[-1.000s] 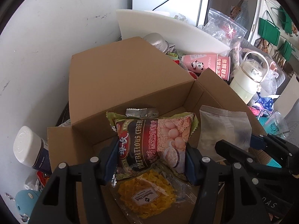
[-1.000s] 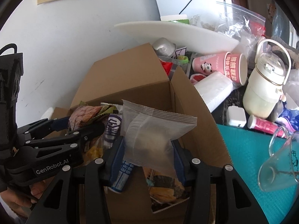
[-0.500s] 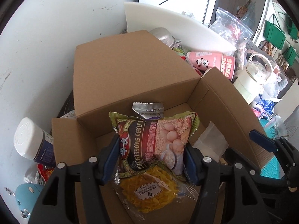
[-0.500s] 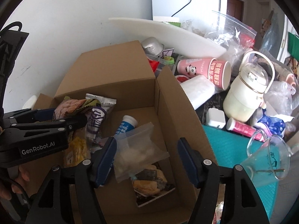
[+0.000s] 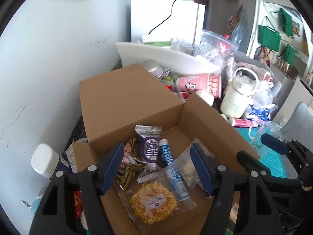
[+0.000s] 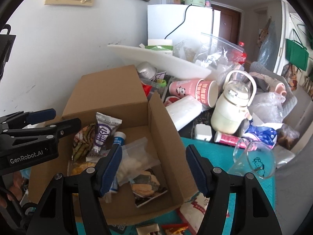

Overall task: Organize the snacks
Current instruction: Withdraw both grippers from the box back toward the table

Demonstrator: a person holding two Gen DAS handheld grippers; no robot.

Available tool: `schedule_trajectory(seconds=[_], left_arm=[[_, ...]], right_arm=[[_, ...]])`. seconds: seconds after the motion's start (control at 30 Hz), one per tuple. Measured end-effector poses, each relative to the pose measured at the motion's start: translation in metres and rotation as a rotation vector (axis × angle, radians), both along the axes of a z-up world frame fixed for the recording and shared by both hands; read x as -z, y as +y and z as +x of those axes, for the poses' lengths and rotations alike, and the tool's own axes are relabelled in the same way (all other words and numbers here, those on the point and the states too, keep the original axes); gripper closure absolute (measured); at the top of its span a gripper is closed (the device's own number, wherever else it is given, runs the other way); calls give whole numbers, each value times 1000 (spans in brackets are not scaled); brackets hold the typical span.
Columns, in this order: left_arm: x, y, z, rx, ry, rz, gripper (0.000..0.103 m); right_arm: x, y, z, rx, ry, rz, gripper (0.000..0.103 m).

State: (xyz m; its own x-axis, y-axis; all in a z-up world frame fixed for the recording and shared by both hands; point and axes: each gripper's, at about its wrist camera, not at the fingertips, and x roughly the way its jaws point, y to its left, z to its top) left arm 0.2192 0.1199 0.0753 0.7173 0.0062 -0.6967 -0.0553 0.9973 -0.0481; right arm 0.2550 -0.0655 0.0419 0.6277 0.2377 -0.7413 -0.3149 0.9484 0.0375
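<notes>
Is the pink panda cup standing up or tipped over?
Tipped over: the pink panda cup lies on its side behind the cardboard box, mouth facing right.

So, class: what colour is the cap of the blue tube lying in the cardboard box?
White; the tube's cap shows best in the right wrist view.

One cardboard box (image 6: pixel 109 90) holds six snack packets. Beside it lie one pink paper cup (image 6: pixel 192 90), one cream jug (image 6: pixel 231 109) and one glass beaker (image 6: pixel 252 161).
</notes>
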Motion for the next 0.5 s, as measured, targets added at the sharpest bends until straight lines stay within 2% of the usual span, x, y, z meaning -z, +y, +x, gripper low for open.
schedule_trajectory(seconds=[0.17, 0.33, 0.5], left_arm=[[-19, -18, -21, 79, -58, -12, 34], [-34, -40, -43, 211, -87, -72, 34], [-46, -64, -68, 297, -132, -63, 34]], right_arm=[[-20, -14, -25, 38, -39, -11, 35], [-38, -34, -49, 78, -65, 8, 34], [-54, -53, -76, 124, -89, 11, 33]])
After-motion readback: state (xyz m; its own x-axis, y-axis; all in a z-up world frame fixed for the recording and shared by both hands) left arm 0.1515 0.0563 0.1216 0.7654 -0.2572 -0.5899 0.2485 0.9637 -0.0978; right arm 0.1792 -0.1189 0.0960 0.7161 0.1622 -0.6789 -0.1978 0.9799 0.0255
